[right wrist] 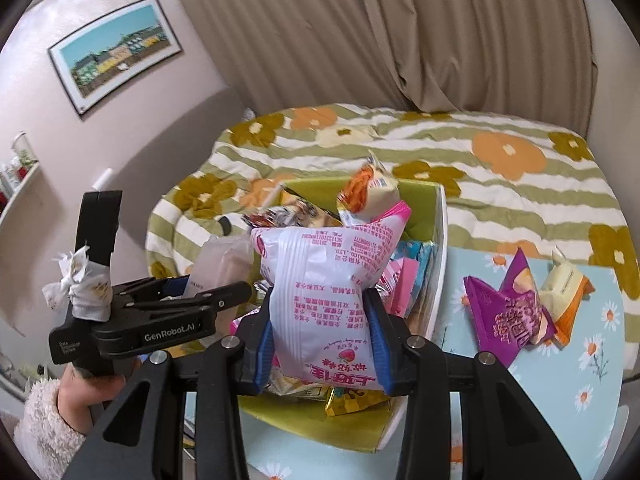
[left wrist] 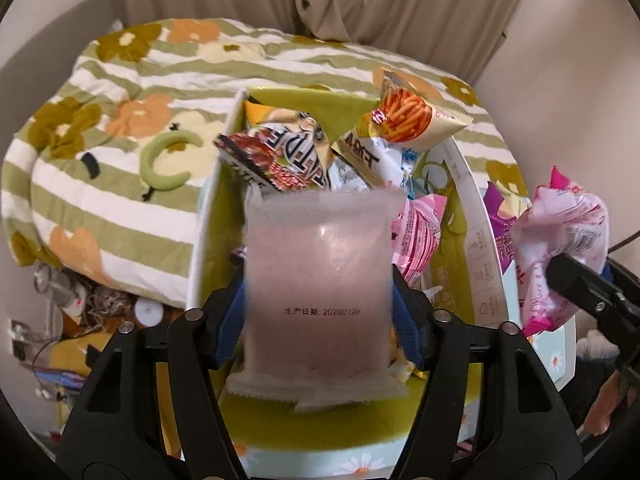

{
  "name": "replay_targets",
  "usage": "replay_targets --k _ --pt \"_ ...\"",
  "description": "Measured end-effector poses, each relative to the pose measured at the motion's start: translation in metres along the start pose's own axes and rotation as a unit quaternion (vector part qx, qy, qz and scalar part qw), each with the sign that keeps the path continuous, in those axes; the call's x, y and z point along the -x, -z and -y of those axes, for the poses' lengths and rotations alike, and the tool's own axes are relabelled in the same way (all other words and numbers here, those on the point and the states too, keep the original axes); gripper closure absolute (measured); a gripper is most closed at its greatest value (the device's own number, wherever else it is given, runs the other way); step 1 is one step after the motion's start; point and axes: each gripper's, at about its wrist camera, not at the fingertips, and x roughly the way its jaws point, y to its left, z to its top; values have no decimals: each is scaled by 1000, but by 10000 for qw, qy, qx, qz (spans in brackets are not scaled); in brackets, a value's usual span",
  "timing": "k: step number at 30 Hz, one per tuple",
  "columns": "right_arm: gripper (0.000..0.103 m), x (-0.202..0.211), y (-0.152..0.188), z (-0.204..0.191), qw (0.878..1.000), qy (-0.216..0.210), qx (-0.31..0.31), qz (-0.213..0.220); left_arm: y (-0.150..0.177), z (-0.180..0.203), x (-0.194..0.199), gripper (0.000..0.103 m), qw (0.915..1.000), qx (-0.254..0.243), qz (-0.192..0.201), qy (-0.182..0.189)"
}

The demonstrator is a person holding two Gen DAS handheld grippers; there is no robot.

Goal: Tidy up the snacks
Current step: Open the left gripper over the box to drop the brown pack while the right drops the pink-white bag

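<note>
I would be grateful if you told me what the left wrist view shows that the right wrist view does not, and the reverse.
Only the left wrist view shows the date print on the pale pink packet between the left gripper's fingers, and clutter on the floor.

Only the right wrist view shows a framed picture, a wall shelf, a fleecy sleeve, and a purple packet on the daisy-print table.

Both show the green box full of snacks, the floral bedding, the curtain, and the right gripper clamping a pink-and-white packet.
</note>
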Motion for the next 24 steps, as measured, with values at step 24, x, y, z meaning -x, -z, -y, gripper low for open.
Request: replay_targets --k 24 --pt "65 -16 -16 -10 9997 -159 -48 -155 46 -7 43 7 9995 185 123 -212"
